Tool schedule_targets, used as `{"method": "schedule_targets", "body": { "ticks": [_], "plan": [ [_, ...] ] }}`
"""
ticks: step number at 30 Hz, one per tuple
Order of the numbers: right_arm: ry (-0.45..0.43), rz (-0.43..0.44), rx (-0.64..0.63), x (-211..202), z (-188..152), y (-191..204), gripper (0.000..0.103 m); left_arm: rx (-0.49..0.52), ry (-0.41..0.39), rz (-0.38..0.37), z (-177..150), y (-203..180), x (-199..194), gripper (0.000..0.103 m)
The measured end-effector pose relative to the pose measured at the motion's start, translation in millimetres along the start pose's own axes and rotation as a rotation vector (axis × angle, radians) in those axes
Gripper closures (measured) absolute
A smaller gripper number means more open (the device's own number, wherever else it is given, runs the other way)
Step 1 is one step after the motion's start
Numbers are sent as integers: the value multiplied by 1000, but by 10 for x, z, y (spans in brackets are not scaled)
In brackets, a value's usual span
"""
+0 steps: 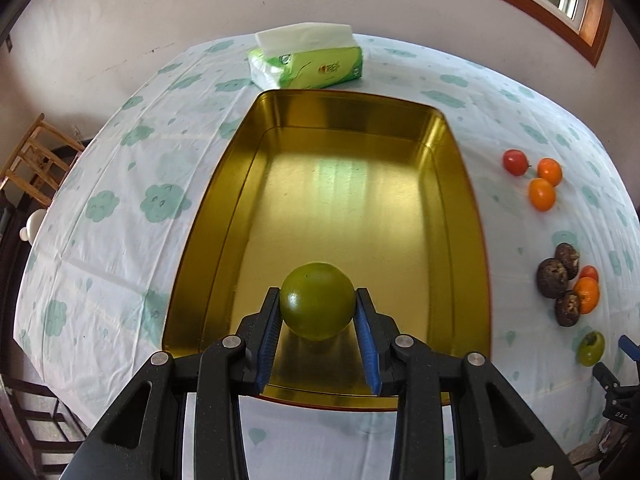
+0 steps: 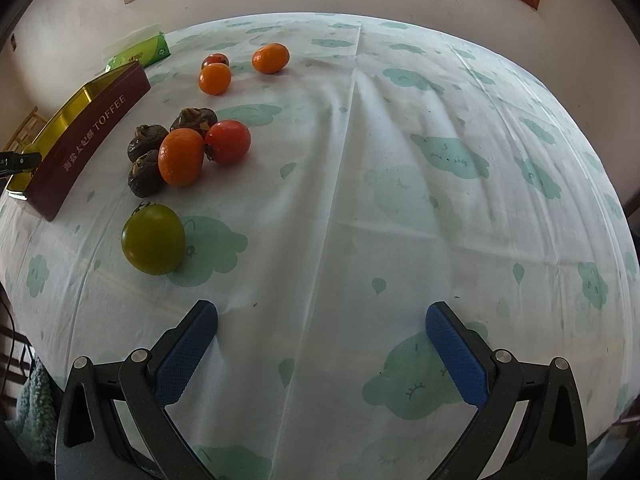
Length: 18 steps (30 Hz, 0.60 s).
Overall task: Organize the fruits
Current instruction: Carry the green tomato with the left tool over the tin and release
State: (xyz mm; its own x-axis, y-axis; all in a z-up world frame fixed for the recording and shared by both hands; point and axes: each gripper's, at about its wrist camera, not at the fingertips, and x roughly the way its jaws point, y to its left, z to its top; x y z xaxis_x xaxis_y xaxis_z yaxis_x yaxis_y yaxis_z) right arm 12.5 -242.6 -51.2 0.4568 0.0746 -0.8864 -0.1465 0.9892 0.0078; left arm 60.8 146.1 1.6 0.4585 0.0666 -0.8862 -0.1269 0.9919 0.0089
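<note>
My left gripper [image 1: 317,300] is shut on a green tomato [image 1: 317,298] and holds it over the near end of the gold tin tray [image 1: 224,184]. The tray's dark red "TOFFEE" side [image 2: 86,140] shows at the left of the right wrist view. My right gripper [image 2: 322,314] is open and empty above the tablecloth. Another green tomato [image 2: 154,239] lies ahead of it to the left. Beyond lie an orange [image 2: 181,156], a red tomato [image 2: 228,141], dark brown fruits [image 2: 146,138], and more oranges [image 2: 215,78] with a red tomato [image 2: 215,59].
A green tissue pack [image 1: 306,58] stands behind the tray. The table has a white cloth with green cloud prints [image 2: 400,160]. The loose fruit also shows at the right of the left wrist view [image 1: 552,276]. Wooden chairs [image 1: 34,160] stand off the table's left side.
</note>
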Motion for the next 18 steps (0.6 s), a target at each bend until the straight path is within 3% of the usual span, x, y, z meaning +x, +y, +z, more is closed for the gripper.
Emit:
{"method": "schedule_targets", "body": {
  "ticks": [18],
  "plan": [
    [46, -19, 34, 18, 55, 16, 0, 52, 39, 33, -97, 5, 193, 71]
  ]
}}
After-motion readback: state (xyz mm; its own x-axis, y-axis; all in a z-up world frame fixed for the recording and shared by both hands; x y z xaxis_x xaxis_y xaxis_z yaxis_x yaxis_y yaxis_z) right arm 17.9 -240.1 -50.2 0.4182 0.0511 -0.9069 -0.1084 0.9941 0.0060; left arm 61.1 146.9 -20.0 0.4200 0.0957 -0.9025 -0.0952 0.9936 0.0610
